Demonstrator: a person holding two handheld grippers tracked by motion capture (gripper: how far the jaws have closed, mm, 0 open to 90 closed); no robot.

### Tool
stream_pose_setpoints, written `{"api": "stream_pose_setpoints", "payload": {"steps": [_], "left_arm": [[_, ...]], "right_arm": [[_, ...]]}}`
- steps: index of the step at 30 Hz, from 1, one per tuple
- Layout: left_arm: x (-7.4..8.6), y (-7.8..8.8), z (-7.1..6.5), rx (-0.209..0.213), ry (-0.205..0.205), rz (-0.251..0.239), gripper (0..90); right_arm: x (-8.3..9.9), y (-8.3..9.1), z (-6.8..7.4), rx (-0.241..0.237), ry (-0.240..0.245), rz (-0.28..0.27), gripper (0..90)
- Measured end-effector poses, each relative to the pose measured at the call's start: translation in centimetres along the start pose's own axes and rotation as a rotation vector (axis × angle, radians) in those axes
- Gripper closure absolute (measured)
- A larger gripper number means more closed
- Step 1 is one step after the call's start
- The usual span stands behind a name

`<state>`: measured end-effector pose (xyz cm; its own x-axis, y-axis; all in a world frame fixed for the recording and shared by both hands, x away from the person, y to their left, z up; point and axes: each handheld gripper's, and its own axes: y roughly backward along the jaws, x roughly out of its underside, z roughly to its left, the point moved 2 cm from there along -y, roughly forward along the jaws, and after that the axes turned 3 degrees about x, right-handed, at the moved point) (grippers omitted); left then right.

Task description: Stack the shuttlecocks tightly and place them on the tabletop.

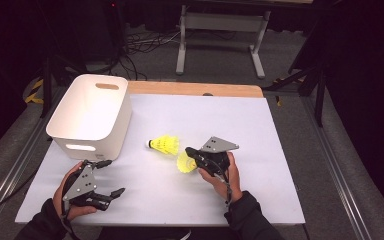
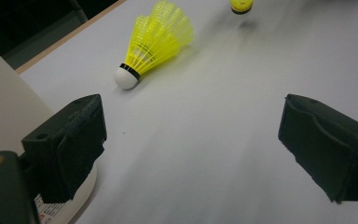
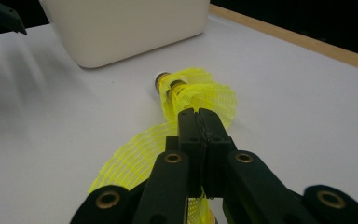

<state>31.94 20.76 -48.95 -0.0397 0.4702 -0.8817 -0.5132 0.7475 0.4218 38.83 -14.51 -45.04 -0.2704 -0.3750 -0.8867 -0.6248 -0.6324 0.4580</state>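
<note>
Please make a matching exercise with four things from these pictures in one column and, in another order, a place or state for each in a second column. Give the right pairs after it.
Things:
1. white bin
2. lying shuttlecock
3. left gripper
4. right gripper

Places or states:
A. jaws wide open, nothing between them
B. on the white table top, white cork tip toward the bin
C. shut on the skirt of a second yellow shuttlecock
D. at the table's far left corner

Pairs: 1-D, 2-B, 3-A, 4-C
</note>
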Motion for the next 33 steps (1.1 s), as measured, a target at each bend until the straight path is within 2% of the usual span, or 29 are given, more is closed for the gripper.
{"api": "stream_pose_setpoints", "payload": {"steps": [2,9,14,17,23,26,33], "left_arm": [[0.0,0.0,0.0,0.001,-0.003,-0.002,8.2],[0.0,0.0,0.0,0.002,0.004,-0.005,8.1],[0.0,0.0,0.0,0.007,0.000,-0.001,8.1],[0.0,-0.1,0.0,0.006,-0.006,0.004,8.3],[0.1,-0.1,0.0,0.007,0.001,0.003,8.2],[0.1,-0.1,0.0,0.009,0.002,0.002,8.2],[0.1,-0.1,0.0,0.009,0.001,0.004,8.2]], "right_arm": [[0.3,-0.2,0.0,-0.017,-0.013,0.009,89.0],[1.2,0.5,-1.2,-0.020,-0.050,0.018,86.8],[1.6,1.0,-1.8,-0.010,-0.041,0.033,83.0],[1.8,1.6,-2.7,0.032,-0.021,0.045,78.1],[3.0,2.0,-4.3,0.015,-0.042,0.089,70.0],[3.6,2.3,-5.0,0.018,-0.052,0.105,65.3],[4.9,3.3,-5.9,0.046,-0.038,0.134,59.8]]}}
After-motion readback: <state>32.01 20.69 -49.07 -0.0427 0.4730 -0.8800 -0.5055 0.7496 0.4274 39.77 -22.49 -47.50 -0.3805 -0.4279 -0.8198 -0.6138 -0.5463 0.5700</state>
